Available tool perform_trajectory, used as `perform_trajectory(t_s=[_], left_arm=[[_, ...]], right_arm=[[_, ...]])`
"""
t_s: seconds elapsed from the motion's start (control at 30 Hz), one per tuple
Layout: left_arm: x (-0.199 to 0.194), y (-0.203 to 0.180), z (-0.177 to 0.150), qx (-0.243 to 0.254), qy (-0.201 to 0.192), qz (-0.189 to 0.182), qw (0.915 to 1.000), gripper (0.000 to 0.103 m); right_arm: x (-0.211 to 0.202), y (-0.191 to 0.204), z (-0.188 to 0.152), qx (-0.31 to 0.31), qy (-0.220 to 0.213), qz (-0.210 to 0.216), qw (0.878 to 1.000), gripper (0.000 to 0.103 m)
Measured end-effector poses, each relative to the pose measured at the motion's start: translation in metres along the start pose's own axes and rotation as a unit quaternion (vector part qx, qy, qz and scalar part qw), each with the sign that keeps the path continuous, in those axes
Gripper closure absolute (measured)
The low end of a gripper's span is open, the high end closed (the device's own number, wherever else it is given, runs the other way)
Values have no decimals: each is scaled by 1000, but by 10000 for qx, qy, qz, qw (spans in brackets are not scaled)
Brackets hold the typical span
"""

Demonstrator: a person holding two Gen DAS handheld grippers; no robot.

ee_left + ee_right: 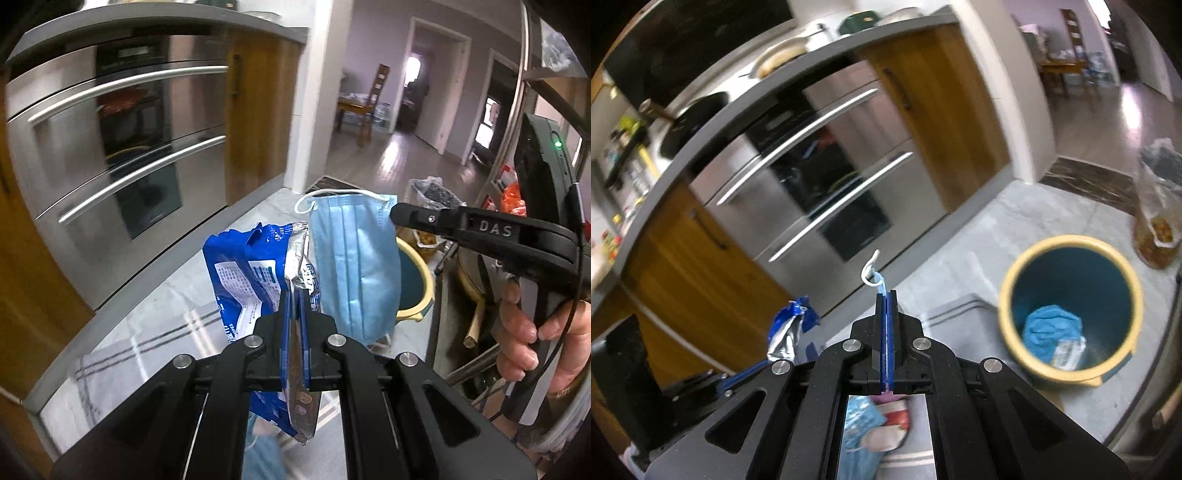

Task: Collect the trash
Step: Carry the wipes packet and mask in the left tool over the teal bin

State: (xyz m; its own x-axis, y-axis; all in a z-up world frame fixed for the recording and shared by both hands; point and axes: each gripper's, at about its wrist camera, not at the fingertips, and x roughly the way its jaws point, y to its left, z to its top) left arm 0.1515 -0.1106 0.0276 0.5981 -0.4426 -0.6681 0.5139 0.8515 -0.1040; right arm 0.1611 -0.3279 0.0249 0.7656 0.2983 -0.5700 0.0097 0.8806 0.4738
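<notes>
Left tongs [294,295]: pinching a blue foil wrapper [251,273], held above the floor.
Right tongs [885,295]: clamped on a blue face mask [354,266].
Bin [1071,310]: yellow-rimmed, at 3 o'clock, holding blue trash.

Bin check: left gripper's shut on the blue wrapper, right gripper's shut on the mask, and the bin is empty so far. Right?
Not quite. The bin is not empty: the right wrist view shows blue crumpled material and a small packet at its bottom. The rest holds: the left gripper is shut on the wrapper, the right gripper on the mask.
</notes>
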Motion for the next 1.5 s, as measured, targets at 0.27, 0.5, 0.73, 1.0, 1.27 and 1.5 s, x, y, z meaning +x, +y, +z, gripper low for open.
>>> perform_trajectory(t_s=[0.27,0.5,0.73,1.0,1.27,1.5], left_arm=[[48,-37,27,339,64,-350,9988,98],[89,-71,53,474,174,-661,9965,98],[133,-108,67,741,250,-887,9930,98],[177,-136,71,1040,507,-904,9892,98],[213,-157,78,1232,616,-812,9871,98],[230,-158,71,1205,805,-780,9864,98]], right_arm=[[-6,-66,31,490,-412,-668,9957,102],[-2,-120,45,955,-561,-1104,9877,102],[10,-168,46,1267,-479,-1312,9821,102],[17,-201,41,1613,-376,-1419,9759,102],[19,-208,42,1611,-351,-1441,9757,102],[30,-222,38,1764,-210,-1419,9738,102]])
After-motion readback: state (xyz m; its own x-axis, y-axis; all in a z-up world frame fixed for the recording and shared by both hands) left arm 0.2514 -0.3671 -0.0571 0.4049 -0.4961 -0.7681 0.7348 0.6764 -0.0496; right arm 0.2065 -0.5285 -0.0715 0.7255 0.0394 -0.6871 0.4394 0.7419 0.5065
